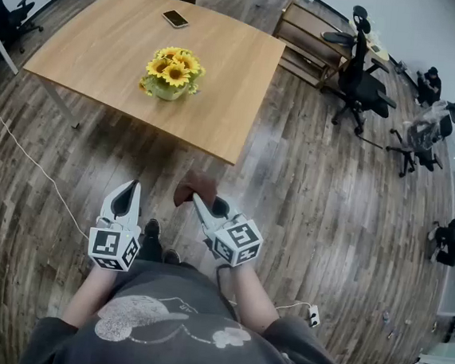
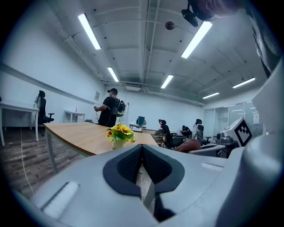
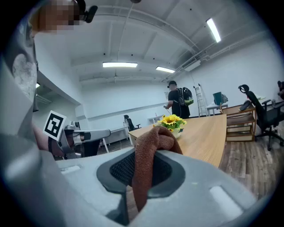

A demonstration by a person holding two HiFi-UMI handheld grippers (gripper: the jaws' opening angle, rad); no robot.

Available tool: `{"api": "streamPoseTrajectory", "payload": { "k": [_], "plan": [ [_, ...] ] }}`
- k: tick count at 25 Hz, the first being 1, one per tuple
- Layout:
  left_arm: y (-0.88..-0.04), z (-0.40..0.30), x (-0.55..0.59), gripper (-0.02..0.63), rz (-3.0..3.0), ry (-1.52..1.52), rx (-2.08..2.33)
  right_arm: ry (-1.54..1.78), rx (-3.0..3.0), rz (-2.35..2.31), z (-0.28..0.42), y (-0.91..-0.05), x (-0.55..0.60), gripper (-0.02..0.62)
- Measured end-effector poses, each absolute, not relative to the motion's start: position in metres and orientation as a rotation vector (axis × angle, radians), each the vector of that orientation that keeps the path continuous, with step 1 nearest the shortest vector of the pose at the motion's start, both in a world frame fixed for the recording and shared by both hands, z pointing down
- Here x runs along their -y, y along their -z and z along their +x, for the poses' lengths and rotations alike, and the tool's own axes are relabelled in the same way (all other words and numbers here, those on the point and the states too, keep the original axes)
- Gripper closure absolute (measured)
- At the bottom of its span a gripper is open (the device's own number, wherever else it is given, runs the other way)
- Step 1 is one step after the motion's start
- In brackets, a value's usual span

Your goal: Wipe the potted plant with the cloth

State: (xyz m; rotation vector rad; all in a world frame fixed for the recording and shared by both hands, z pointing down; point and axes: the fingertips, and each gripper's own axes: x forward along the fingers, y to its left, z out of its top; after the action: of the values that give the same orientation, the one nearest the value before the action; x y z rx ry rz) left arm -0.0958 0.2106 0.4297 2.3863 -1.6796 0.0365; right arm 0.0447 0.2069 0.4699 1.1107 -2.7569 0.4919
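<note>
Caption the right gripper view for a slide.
Right tool shut on a brown cloth, pointing toward a pot of sunflowers on a wooden table.

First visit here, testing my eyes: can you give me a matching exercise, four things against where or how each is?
1 cloth
2 phone
3 plant
4 left gripper

A jaws shut, empty
B near the far edge of the table
C mid-table
D held by the right gripper

Pairs: 1-D, 2-B, 3-C, 4-A.
</note>
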Motion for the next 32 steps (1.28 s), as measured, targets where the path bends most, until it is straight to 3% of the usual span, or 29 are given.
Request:
{"api": "streamPoseTrajectory", "payload": {
  "k": [20, 32],
  "plan": [
    [-0.446, -0.096, -0.208, 0.588, 2.362, 0.009, 1.654, -0.525, 2.73, 1.173, 0.059, -0.481, -0.204, 0.549],
    [-0.476, -0.093, -0.094, 0.586, 2.401, -0.029, 1.541, -0.51, 2.644, 1.266, 0.066, -0.491, -0.107, 0.549]
  ]
}}
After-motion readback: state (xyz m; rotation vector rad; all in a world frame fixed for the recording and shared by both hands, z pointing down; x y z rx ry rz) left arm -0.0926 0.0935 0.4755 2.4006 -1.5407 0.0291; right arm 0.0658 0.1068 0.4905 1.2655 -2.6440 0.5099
